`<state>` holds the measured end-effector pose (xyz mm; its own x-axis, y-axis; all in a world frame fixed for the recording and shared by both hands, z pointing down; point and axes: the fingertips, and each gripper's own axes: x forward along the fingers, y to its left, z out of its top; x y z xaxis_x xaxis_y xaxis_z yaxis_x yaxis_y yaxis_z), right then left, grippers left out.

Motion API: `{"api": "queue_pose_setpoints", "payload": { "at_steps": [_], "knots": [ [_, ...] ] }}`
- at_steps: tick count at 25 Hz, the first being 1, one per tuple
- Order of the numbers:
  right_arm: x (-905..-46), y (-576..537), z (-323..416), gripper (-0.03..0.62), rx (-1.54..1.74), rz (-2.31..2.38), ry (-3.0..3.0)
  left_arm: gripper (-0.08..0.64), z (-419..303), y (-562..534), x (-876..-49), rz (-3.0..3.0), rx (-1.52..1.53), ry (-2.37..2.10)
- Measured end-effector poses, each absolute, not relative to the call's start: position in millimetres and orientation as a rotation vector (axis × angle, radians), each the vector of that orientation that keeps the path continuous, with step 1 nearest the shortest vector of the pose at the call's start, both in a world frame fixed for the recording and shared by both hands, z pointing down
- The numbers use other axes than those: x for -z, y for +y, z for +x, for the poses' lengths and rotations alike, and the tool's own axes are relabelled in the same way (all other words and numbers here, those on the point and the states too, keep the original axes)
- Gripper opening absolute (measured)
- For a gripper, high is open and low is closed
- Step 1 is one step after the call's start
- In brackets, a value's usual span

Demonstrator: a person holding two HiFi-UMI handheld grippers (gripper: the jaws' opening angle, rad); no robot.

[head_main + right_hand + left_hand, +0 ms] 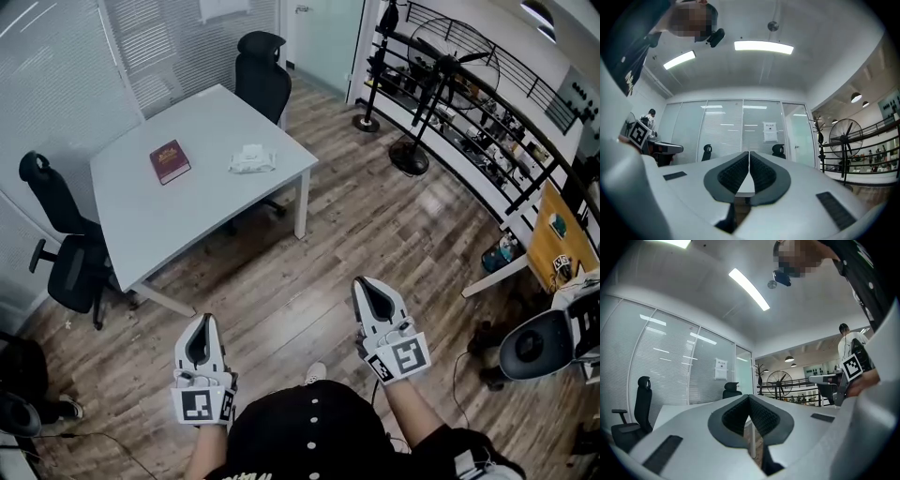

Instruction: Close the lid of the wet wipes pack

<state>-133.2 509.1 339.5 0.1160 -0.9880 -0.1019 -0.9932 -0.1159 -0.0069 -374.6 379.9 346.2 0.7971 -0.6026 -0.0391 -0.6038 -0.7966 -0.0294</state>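
Pack place: the pack [251,157] lies on the tabletop [206,211], in the far right part and close to the right edge. The book [170,161] lies to its left, apart from it.
Pack axis: its long side seems to run left to right in the head view. It is small there, so I say this with care.
Lid: too small to tell whether it stands open.
Left claw: the left claw [203,324] is closed, with the pads together and nothing between them. I hold it over the floor [375,216].
Right claw: the right claw [367,289] is closed too, pads together and empty. It is also over the floor, a little further forward than the left one.
Direction from the claws: the pack lies ahead of both and well apart from them. Across the head view it sits between the two, a little more to the left claw's side.
Nearer claw: I cannot call either one nearer, because the two gaps look about equal.
What lies between: a strip of floor and then the near part of the tabletop.
Next move, my judgement: I must first step forward, since no arm reaches from here. The right edge seems the shortest way in. The right claw could then press the lid while the left one steadies the pack.
Risk, my judgement: the pack looks soft and light, so it may slide if only one claw pushes it.
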Motion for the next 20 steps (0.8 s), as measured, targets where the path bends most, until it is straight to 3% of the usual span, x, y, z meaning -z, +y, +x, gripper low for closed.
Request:
{"api": "queue_pose_setpoints", "payload": {
  "at_steps": [8,10,20],
  "knots": [
    [-340.0,513.7,-129.9,0.051,-0.101,-2.256,2.017,0.008,-369.3,382.5,-346.2,-2.940,-0.030,0.985],
    [-337.8,512.8,-127.7,0.307,-0.114,-2.253,2.010,0.007,-365.5,382.6,-345.7,-2.940,-0.028,0.982],
    [-342.4,513.9,-96.3,0.308,-0.115,-2.266,2.040,0.008,-331.4,386.8,-347.7,-2.929,-0.023,1.001]
  ]
}}
